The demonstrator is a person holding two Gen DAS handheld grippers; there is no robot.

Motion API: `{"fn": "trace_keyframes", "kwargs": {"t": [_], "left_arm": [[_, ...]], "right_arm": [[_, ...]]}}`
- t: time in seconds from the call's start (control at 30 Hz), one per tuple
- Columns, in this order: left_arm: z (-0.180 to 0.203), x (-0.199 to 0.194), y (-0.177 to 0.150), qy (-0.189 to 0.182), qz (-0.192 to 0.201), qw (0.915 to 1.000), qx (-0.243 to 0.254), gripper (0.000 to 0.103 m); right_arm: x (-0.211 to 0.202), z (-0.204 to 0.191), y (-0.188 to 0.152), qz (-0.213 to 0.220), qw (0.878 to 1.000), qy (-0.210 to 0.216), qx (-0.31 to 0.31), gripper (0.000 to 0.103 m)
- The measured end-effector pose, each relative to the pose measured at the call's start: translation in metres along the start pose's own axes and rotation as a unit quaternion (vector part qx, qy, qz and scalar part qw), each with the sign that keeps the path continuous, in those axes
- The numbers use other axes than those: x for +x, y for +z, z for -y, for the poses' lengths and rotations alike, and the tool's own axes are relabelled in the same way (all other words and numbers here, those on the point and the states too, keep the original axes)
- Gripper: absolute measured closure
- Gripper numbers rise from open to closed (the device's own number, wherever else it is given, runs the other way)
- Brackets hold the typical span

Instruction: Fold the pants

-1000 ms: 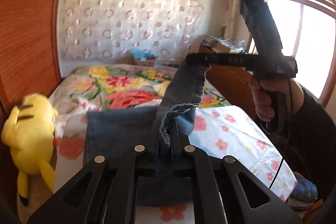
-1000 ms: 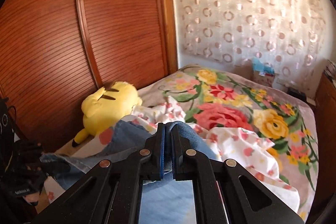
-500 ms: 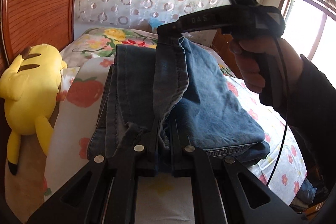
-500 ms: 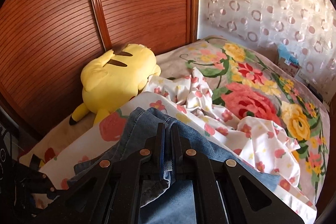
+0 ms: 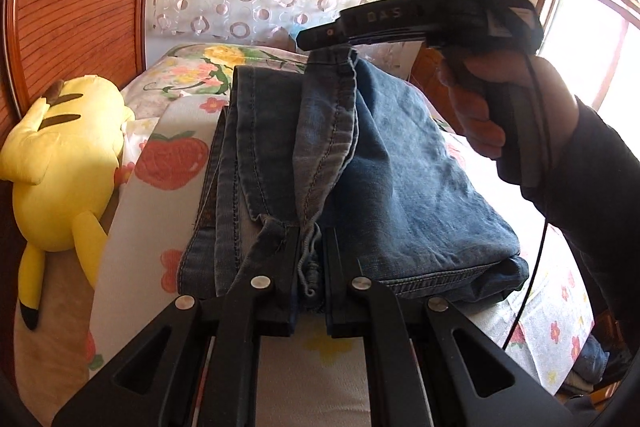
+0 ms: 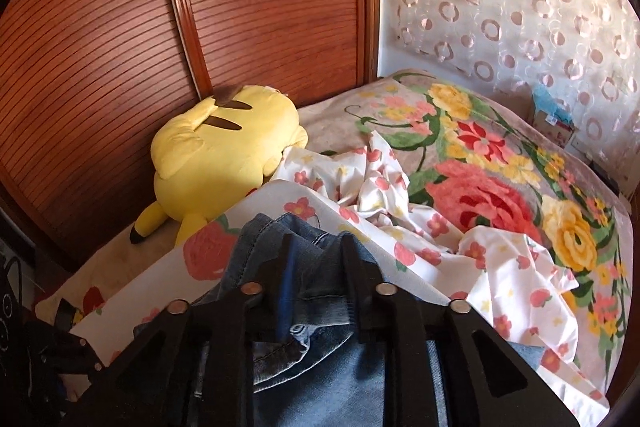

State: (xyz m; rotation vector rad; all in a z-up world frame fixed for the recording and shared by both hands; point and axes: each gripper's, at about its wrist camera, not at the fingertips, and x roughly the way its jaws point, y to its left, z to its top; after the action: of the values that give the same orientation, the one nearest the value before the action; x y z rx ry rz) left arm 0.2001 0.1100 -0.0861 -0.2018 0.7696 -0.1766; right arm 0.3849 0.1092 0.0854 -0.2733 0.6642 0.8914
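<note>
Blue denim pants lie folded in a thick stack on a white floral board on the bed. My left gripper sits at the stack's near edge with its jaws slightly parted around a denim hem. My right gripper, also in the left wrist view, is over the far edge of the pants. Its jaws stand apart, with denim lying loose between and below them.
A yellow plush toy lies at the left against the wooden wardrobe. A crumpled floral sheet and a flowered blanket cover the far bed. A window is at the right.
Both grippers carried the pant legs forward and down onto the stack, completing a fold. The right gripper's jaws opened and let go of the denim. The left jaws parted slightly.
</note>
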Motion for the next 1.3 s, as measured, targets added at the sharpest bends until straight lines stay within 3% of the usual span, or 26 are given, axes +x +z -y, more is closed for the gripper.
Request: {"fn": "trace_keyframes", "kwargs": {"t": [0.1,0.23,0.4,0.47,0.53,0.83,0.97,1.07,1.2,1.3], "left_arm": [[0.000,0.000,0.000,0.007,-0.002,1.0000,0.004,0.094],[0.003,-0.001,0.003,0.014,-0.004,0.9999,0.008,0.090],[-0.001,-0.007,0.010,0.023,0.005,0.9997,0.008,0.076],[-0.002,-0.010,0.012,0.026,0.010,0.9996,0.008,0.062],[-0.002,-0.012,0.017,0.026,0.017,0.9995,0.010,0.058],[0.015,0.002,0.058,0.036,0.023,0.9982,0.042,0.058],[0.026,0.016,0.076,0.033,0.012,0.9973,0.065,0.058],[0.031,0.030,0.085,0.037,0.002,0.9965,0.075,0.058],[0.034,0.053,0.097,0.050,-0.020,0.9951,0.083,0.059],[0.035,0.071,0.101,0.060,-0.048,0.9924,0.096,0.068]], "right_arm": [[-0.016,0.001,-0.007,0.022,1.000,0.005,0.001,0.059],[-0.036,0.006,-0.022,0.034,0.999,-0.004,0.003,0.059],[-0.059,0.025,-0.060,0.029,0.999,-0.024,0.026,0.059],[-0.067,0.036,-0.081,0.022,0.998,-0.036,0.038,0.058],[-0.071,0.045,-0.101,0.013,0.997,-0.053,0.049,0.059],[-0.079,0.065,-0.156,0.000,0.990,-0.079,0.116,0.058],[-0.073,0.067,-0.161,0.006,0.986,-0.087,0.140,0.058],[-0.066,0.067,-0.164,0.002,0.986,-0.085,0.141,0.050],[-0.060,0.073,-0.168,0.000,0.986,-0.087,0.143,0.048],[-0.057,0.072,-0.172,0.000,0.987,-0.079,0.137,0.048]]}}
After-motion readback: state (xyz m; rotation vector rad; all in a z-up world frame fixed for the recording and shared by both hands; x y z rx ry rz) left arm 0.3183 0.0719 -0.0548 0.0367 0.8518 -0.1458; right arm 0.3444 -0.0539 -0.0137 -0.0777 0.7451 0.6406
